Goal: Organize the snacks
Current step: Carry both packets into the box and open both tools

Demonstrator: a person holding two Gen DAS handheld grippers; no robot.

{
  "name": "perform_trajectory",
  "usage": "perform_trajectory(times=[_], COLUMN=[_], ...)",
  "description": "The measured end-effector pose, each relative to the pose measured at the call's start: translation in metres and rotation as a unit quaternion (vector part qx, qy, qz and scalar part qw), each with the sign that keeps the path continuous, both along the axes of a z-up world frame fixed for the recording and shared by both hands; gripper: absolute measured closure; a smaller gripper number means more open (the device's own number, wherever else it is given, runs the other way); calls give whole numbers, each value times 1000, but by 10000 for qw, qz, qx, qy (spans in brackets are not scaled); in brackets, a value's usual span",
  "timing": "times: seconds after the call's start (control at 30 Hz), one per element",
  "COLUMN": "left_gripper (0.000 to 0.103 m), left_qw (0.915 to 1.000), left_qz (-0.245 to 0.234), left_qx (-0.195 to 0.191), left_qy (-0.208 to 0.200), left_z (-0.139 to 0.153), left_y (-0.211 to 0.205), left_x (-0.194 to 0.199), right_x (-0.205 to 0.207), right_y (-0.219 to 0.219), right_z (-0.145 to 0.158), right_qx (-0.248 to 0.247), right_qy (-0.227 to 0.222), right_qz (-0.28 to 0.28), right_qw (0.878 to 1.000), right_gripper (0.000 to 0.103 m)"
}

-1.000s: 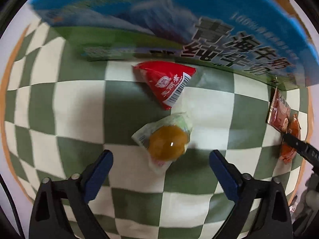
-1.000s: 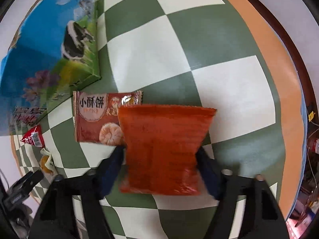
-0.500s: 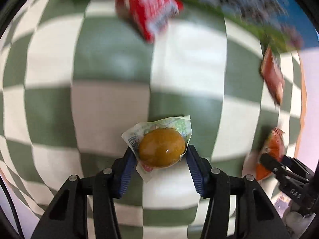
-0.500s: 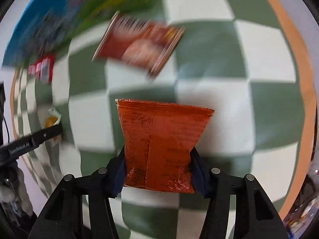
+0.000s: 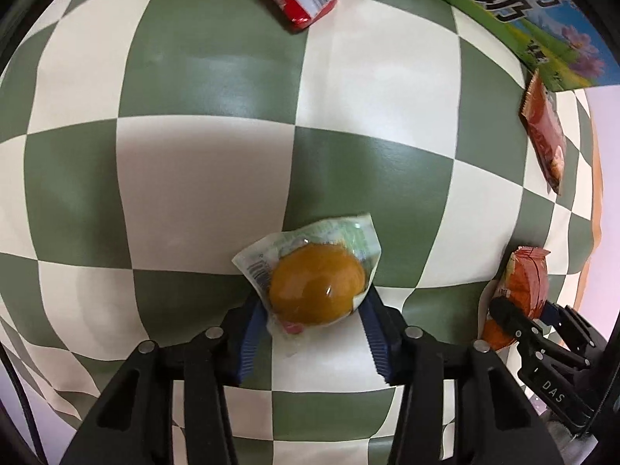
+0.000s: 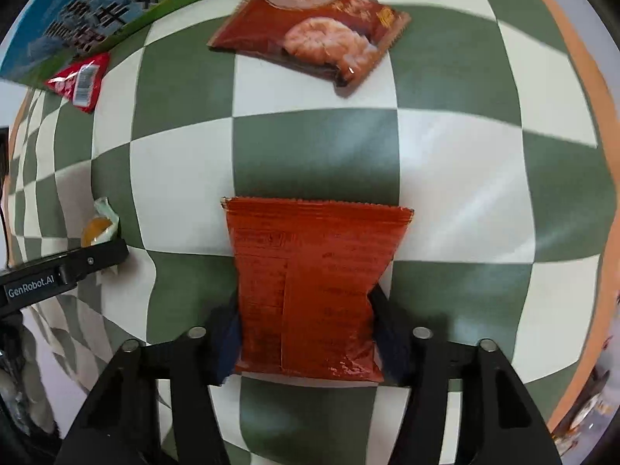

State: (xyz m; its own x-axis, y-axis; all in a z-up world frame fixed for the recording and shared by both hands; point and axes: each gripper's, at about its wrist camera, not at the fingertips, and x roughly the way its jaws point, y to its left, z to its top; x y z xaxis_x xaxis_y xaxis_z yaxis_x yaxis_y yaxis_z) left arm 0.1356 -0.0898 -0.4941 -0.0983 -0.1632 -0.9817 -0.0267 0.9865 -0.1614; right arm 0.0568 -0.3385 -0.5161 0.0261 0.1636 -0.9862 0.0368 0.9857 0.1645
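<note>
— What's in your left gripper (image 5: 314,333)?

— The clear-wrapped yellow snack (image 5: 316,288); my jaws have just been closing and now clamp it over the checked cloth (image 5: 201,178).

— And the right gripper (image 6: 306,333)?

— It grips the orange packet (image 6: 310,286). Beyond that packet lies the brown biscuit packet (image 6: 310,35), then the red sachet (image 6: 79,81) touching the blue milk carton (image 6: 97,4).

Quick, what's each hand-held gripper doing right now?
Left hand-held gripper: closed on the egg packet.
Right hand-held gripper: closed on the orange snack bag.
</note>
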Motion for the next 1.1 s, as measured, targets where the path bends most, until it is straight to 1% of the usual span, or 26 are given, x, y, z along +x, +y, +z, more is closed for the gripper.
perform_trajectory(times=[0.03,0.1,0.2,0.27,0.37,0.43,0.5,0.6,0.63,0.7,0.73,0.87,0.9,0.93,1.0,1.1], left_gripper=[60,60,62,62,62,62,62,62,62,62,62,62,62,62,62,62], left_qw=[10000,10000,9998,9995,9985,9983,9979,9967,9958,9939,9922,9849,9823,9803,9768,9738], left_qz=[-14,-50,-110,-166,-281,-273,-256,-211,-201,-188,-196,-253,-266,-273,-262,-275], left_qx=[1,0,-31,-82,-114,-165,-247,-382,-439,-588,-658,-834,-839,-835,-740,-492], left_qy=[-15,-45,-147,-264,-450,-494,-534,-692,-779,-916,-1036,-1498,-1655,-1768,-1991,-2202], left_z=[2,6,16,31,48,56,65,85,94,116,133,192,207,213,228,240], left_y=[0,0,0,-1,-2,-2,-3,14,16,16,16,13,13,5,3,3], left_x=[-2,0,-1,1,0,-3,-10,-9,-8,-6,-2,32,40,51,71,106], right_x=[-3,0,-2,-2,-4,-2,5,3,13,15,19,43,57,67,88,133], right_y=[4,13,19,13,17,19,10,5,3,4,6,0,-6,-2,-1,0], right_z=[1,5,13,21,33,40,49,63,74,93,104,168,188,200,222,245], right_qx=[-61,-99,54,128,250,335,397,518,567,700,759,1017,1061,1087,1061,872], right_qy=[-44,-126,-187,-251,-371,-413,-469,-600,-651,-801,-889,-1422,-1572,-1701,-1975,-2290], right_qz=[66,138,115,107,113,109,102,97,96,77,73,62,47,38,29,48], right_qw=[10000,9998,9997,9995,9989,9985,9981,9968,9962,9943,9931,9846,9818,9794,9745,9695], right_gripper=[48,50,52,52,52,52,53,53,53,53,53,53,53,53,53,53])
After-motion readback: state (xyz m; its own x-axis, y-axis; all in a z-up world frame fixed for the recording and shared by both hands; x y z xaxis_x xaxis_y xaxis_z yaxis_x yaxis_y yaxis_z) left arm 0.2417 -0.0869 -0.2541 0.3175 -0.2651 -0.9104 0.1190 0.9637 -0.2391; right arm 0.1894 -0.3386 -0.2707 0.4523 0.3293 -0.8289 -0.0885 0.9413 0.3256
